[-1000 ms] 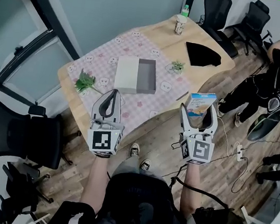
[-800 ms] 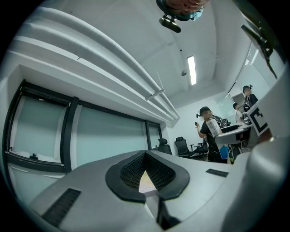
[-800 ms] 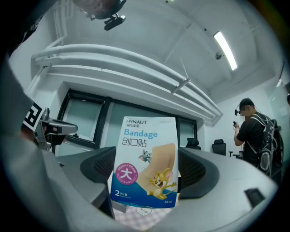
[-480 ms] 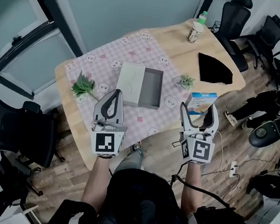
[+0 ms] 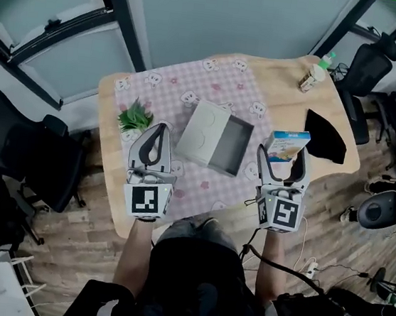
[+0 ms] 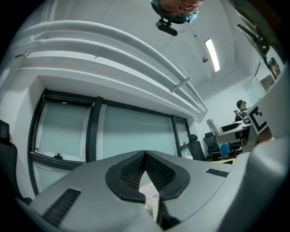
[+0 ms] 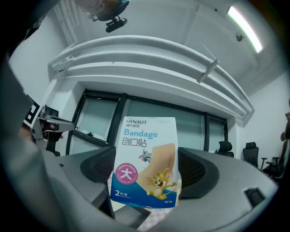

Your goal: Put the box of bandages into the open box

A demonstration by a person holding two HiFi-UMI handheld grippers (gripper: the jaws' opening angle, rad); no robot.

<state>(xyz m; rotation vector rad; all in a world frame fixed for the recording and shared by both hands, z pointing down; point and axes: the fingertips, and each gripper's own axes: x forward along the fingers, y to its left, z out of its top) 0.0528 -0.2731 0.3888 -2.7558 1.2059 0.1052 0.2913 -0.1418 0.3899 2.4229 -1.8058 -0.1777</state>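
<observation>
Closer to us than before sits the open box (image 5: 231, 148). Our right gripper (image 5: 283, 156) fingers hold the box of bandages (image 5: 286, 142); left gripper (image 5: 156, 128) fingers together, empty.

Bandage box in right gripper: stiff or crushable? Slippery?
Probably light, thin printed cardboard: the bandage box stands flat-faced and undented in the right gripper, so it seems stiff enough. Glossy print may be slippery; hard squeezing could crush it.

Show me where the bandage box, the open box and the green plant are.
bandage box (image 7: 147, 158), right gripper view, printed front face.
open box (image 5: 231, 145), head view, grey inside floor.
green plant (image 5: 136, 117), head view, leaves.
</observation>
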